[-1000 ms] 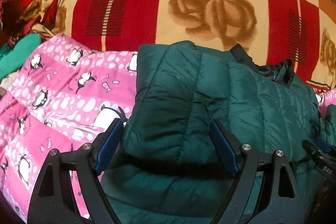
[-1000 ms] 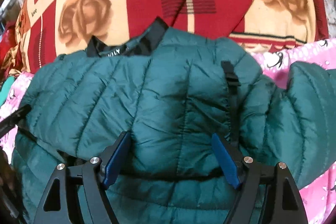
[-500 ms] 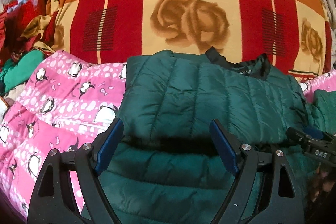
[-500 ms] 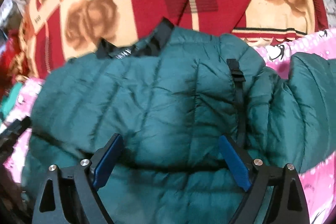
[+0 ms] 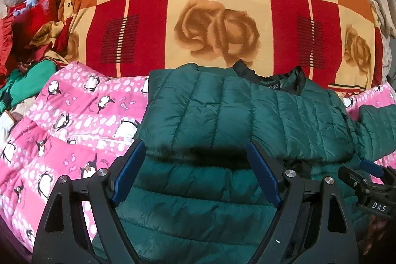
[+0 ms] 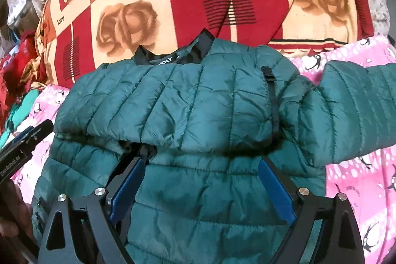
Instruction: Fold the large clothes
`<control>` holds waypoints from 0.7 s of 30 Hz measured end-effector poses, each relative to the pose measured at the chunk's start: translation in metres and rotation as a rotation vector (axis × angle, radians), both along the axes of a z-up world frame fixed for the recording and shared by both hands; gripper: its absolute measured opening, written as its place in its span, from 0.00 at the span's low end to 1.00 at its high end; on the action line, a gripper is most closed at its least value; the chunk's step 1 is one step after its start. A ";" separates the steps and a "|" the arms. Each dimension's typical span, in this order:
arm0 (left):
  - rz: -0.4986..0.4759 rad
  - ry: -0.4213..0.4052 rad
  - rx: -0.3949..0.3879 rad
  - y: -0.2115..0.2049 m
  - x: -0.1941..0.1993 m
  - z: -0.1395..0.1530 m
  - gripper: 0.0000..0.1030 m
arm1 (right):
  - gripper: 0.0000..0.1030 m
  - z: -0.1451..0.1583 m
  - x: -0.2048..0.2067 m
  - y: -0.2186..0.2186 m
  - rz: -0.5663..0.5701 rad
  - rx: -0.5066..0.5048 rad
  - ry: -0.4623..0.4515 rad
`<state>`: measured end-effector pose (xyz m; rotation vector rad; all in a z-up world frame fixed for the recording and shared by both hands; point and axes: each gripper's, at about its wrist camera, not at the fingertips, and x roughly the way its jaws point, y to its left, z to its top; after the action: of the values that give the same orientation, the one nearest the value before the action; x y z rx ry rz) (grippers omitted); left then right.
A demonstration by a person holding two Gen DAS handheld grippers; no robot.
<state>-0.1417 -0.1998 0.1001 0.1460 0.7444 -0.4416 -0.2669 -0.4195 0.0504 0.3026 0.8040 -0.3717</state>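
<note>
On the pink penguin quilt [image 5: 74,120] lies the green puffer jacket [image 5: 222,110], puffy, light, slippery; best pinched at a sleeve or hem. Left hand-held gripper [image 5: 195,175] and right hand-held gripper [image 6: 201,186] both gape, holding nothing.

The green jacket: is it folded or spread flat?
Partly folded: the green jacket has its upper half doubled over the lower; one sleeve remains spread out.
</note>
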 end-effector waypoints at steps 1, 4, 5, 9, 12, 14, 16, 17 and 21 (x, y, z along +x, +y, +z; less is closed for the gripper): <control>-0.001 -0.002 -0.002 0.000 -0.002 0.001 0.82 | 0.88 0.001 -0.001 0.001 -0.004 -0.010 0.000; -0.006 -0.007 -0.004 0.000 -0.007 0.004 0.82 | 0.88 0.006 -0.007 0.003 -0.008 -0.030 -0.015; -0.008 -0.006 -0.005 0.000 -0.009 0.004 0.82 | 0.88 0.009 -0.010 0.003 -0.010 -0.033 -0.020; -0.020 -0.008 -0.010 -0.003 -0.017 0.007 0.82 | 0.88 0.017 -0.017 0.003 -0.017 -0.050 -0.030; -0.032 -0.008 -0.013 -0.007 -0.023 0.010 0.82 | 0.88 0.021 -0.023 0.002 -0.024 -0.062 -0.033; -0.042 -0.002 -0.017 -0.010 -0.026 0.011 0.82 | 0.88 0.023 -0.027 0.000 -0.029 -0.062 -0.036; -0.056 0.009 -0.026 -0.014 -0.029 0.013 0.82 | 0.88 0.024 -0.031 -0.003 -0.036 -0.064 -0.039; -0.064 0.015 -0.034 -0.015 -0.030 0.014 0.82 | 0.88 0.025 -0.033 -0.005 -0.042 -0.066 -0.039; -0.101 0.063 -0.086 -0.017 -0.032 0.015 0.82 | 0.88 0.025 -0.044 -0.015 -0.072 -0.064 -0.042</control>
<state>-0.1739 -0.2170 0.1147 0.0898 0.7805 -0.5754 -0.3108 -0.4345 0.0756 0.2792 0.7403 -0.4563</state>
